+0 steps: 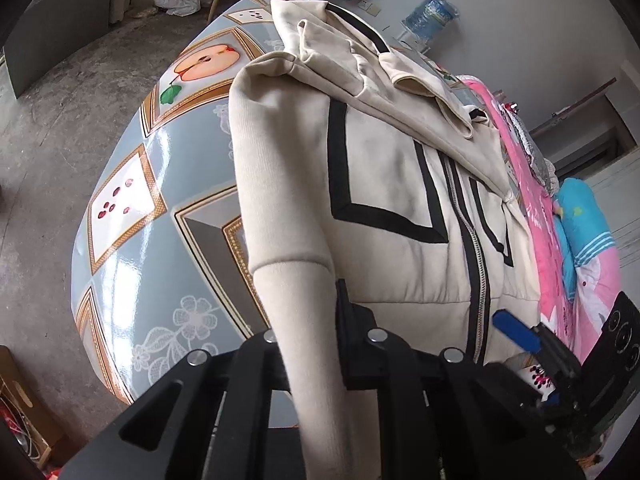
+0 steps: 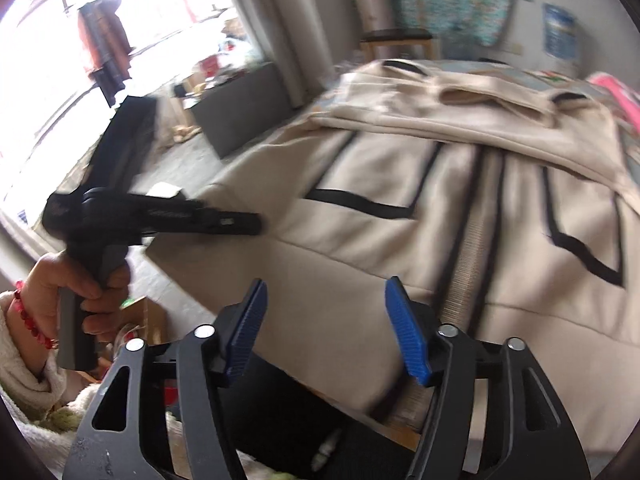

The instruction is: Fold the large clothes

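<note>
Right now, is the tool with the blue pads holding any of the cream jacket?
No. The right tool stands open, its blue pads apart, with the cream jacket lying beyond them, ungripped.

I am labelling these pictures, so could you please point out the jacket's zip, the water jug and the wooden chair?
zip (image 1: 478, 280), left wrist view, on its teeth
water jug (image 1: 430, 16), left wrist view, on its side
wooden chair (image 2: 394, 36), right wrist view, on its seat

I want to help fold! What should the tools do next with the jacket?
Probably the left tool, shut on the cream sleeve, should carry it across the jacket's zipper front. The right tool hangs open, holding nothing.
</note>
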The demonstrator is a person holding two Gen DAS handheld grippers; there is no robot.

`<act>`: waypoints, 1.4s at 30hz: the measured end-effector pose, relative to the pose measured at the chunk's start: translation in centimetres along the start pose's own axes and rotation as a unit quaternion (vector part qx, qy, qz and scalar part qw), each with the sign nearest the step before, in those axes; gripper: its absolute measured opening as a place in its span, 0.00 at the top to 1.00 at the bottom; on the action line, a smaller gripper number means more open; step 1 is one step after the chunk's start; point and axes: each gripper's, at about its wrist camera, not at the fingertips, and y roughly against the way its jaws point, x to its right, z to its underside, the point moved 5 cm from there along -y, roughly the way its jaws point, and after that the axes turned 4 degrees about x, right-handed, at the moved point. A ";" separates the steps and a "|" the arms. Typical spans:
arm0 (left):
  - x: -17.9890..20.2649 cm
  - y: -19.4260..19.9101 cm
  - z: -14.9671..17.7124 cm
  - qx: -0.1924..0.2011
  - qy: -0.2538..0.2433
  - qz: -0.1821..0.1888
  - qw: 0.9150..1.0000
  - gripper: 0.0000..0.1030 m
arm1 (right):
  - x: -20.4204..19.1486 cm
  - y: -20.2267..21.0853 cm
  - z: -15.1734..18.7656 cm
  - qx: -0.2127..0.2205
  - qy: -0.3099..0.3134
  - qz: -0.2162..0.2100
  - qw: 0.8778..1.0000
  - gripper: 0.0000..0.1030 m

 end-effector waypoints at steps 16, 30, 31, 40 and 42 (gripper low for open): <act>0.0 0.1 0.4 -0.004 -0.035 -0.009 0.999 0.90 | 20.9 11.6 5.2 0.040 -0.223 0.225 0.948 0.35; 0.3 0.2 0.7 -0.001 -0.049 -0.024 0.998 0.90 | 21.1 9.6 7.0 0.010 -0.252 0.189 0.949 0.42; 0.3 0.2 0.7 -0.001 -0.050 -0.025 0.998 0.90 | 21.0 9.5 7.1 0.007 -0.253 0.189 0.949 0.42; 0.3 0.5 1.1 -0.004 -0.057 -0.030 0.998 0.90 | 20.0 9.7 8.5 -0.018 -0.260 0.177 0.949 0.53; 0.3 0.7 1.4 -0.009 -0.057 -0.028 0.998 0.90 | 19.8 9.8 8.7 -0.021 -0.261 0.175 0.949 0.56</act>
